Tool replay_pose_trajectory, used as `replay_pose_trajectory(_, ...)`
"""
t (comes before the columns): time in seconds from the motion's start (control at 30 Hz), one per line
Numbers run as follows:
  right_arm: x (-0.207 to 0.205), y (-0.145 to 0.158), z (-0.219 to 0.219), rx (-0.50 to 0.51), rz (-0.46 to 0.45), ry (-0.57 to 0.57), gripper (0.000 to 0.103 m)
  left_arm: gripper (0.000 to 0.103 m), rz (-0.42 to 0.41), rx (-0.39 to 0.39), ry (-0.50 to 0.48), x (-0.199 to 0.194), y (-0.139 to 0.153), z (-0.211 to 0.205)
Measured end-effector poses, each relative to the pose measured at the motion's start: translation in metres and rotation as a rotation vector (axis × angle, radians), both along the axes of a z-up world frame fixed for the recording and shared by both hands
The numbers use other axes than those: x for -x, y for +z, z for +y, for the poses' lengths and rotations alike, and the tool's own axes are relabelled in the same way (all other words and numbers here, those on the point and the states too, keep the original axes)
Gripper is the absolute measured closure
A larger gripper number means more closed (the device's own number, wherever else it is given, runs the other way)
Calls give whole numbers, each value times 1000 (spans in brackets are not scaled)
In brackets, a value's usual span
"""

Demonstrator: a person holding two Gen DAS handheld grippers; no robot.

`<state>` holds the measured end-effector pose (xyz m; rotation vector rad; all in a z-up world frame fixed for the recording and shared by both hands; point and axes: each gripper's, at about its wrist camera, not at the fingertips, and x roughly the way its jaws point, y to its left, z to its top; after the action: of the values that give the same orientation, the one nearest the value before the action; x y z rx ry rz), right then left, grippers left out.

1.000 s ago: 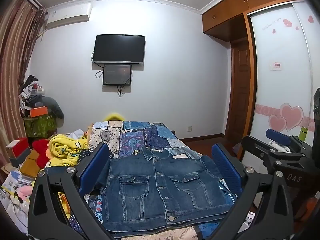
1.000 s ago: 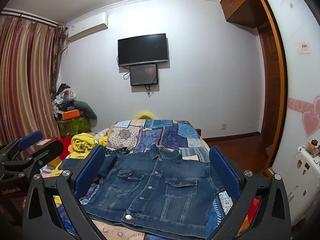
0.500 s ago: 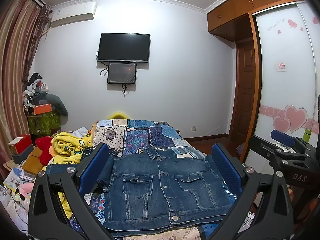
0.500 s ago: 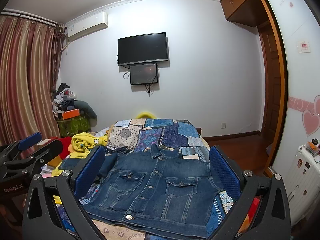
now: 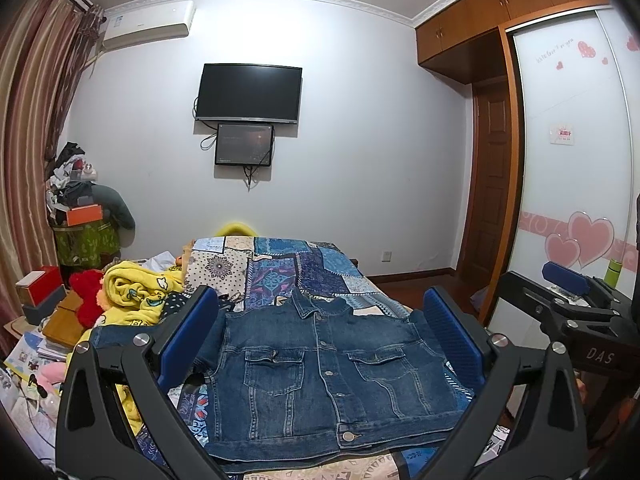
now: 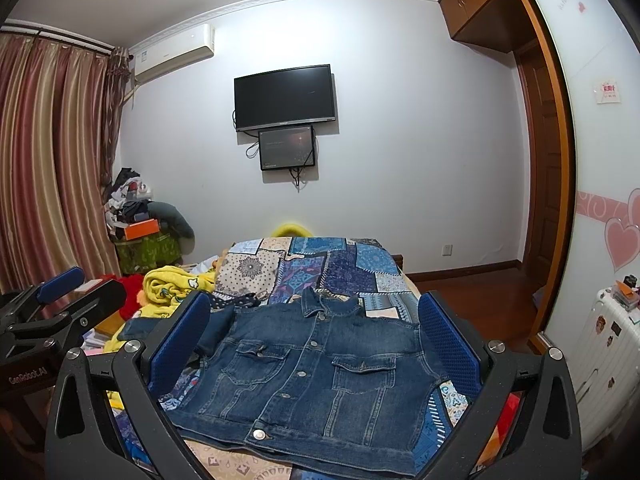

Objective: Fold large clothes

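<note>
Jacket point(image 5: 320, 364) lies buttoned and flat on the bed point(image 5: 280, 268) beneath the left gripper point(image 5: 320, 332), jaws wide apart, which has lifted slightly. Right gripper point(image 6: 316, 336), equally spread and empty, has barely moved, so folding hasn't begun.

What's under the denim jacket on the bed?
The denim jacket lies front up, buttoned, on a patchwork bedspread that shows around it on the far and near sides. Whatever lies directly beneath the jacket, and its back, are covered.
</note>
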<state>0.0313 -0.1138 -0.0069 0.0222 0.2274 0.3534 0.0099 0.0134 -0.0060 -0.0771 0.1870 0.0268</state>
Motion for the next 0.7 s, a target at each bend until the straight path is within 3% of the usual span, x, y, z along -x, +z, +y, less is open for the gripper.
replay_pose_trajectory(0.7,1,3,0,-5,5,3,0,0,-3,-5,-1,1,1,-2)
